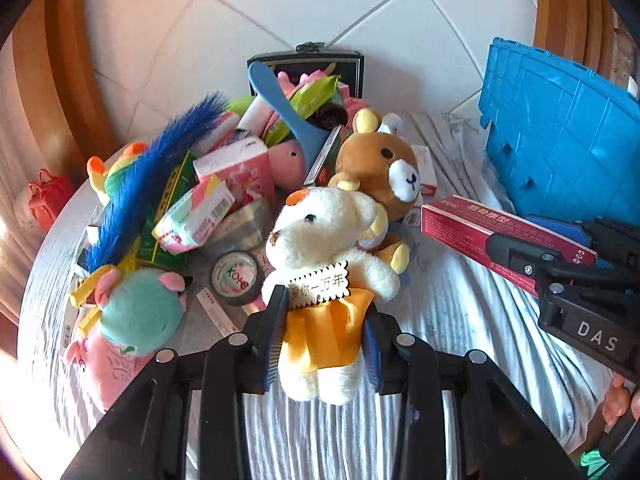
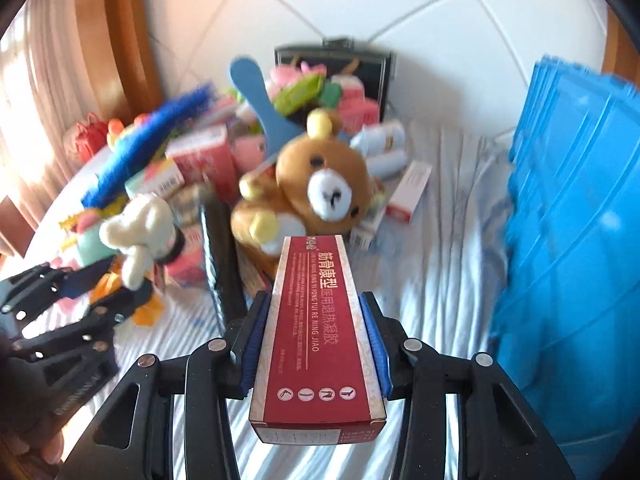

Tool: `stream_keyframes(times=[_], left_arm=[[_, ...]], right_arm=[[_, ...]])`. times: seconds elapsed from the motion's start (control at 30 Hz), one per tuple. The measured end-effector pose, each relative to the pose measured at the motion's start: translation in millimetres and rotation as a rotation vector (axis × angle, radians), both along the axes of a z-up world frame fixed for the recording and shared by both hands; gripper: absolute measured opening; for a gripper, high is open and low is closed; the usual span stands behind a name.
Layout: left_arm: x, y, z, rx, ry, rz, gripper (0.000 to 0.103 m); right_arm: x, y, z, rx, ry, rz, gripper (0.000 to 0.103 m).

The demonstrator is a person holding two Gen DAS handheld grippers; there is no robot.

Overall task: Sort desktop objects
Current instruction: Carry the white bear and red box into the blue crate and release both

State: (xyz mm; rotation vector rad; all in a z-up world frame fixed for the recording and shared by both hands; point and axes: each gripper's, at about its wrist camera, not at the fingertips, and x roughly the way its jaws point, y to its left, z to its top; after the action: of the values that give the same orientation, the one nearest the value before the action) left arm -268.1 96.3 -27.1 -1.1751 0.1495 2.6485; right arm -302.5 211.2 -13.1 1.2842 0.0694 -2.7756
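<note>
White bear (image 1: 324, 240) in a yellow skirt sits clamped between the left gripper (image 1: 325, 322) fingers above the striped cloth (image 1: 460, 320). The right gripper (image 2: 315, 340) is clamped on a red box (image 2: 316, 320). Beyond lie a brown bear (image 1: 384, 168), the toy pile, and a blue crate (image 1: 560, 132) to the right.

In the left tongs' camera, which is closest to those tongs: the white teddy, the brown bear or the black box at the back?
1. White teddy, held right in the left tongs.
2. Brown bear, just behind the teddy, slightly right.
3. Black box, farthest, at the pile's back.
</note>
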Motion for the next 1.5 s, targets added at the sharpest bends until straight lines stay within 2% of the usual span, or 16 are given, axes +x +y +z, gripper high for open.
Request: stream_keyframes(times=[0.27, 0.43, 0.6, 0.77, 0.93, 1.0, 1.13, 1.2, 1.3, 1.43, 1.5], left_arm=[[0, 29, 60, 0.041, 0.124, -0.086, 0.033], [0, 64, 100, 0.048, 0.195, -0.159, 0.033], [2, 104, 141, 0.090, 0.262, -0.242, 0.033], [4, 153, 179, 0.134, 0.282, -0.365, 0.033], [7, 217, 216, 0.175, 0.263, -0.478, 0.033], [5, 251, 227, 0.168, 0.244, -0.516, 0.033], [-14, 322, 231, 0.135, 0.132, -0.571, 0.033], [-28, 354, 223, 0.129, 0.045, -0.577, 0.033], [-47, 400, 200, 0.075, -0.080, -0.583, 0.033], [-63, 449, 147, -0.080, -0.201, -0.572, 0.033], [-69, 464, 119, -0.130, -0.266, -0.571, 0.033]], right_arm=[[22, 12, 91, 0.040, 0.239, -0.036, 0.043], [39, 37, 137, 0.069, 0.350, -0.112, 0.043], [53, 81, 180, 0.074, 0.436, -0.211, 0.043], [61, 144, 210, 0.122, 0.460, -0.330, 0.043], [63, 216, 226, 0.197, 0.411, -0.412, 0.043], [59, 247, 224, 0.215, 0.355, -0.438, 0.043], [42, 308, 212, 0.188, 0.230, -0.470, 0.043], [34, 335, 203, 0.162, 0.171, -0.491, 0.043], [27, 371, 185, 0.123, 0.069, -0.518, 0.043], [9, 402, 142, 0.092, -0.111, -0.505, 0.043], [4, 413, 119, 0.110, -0.164, -0.501, 0.043]])
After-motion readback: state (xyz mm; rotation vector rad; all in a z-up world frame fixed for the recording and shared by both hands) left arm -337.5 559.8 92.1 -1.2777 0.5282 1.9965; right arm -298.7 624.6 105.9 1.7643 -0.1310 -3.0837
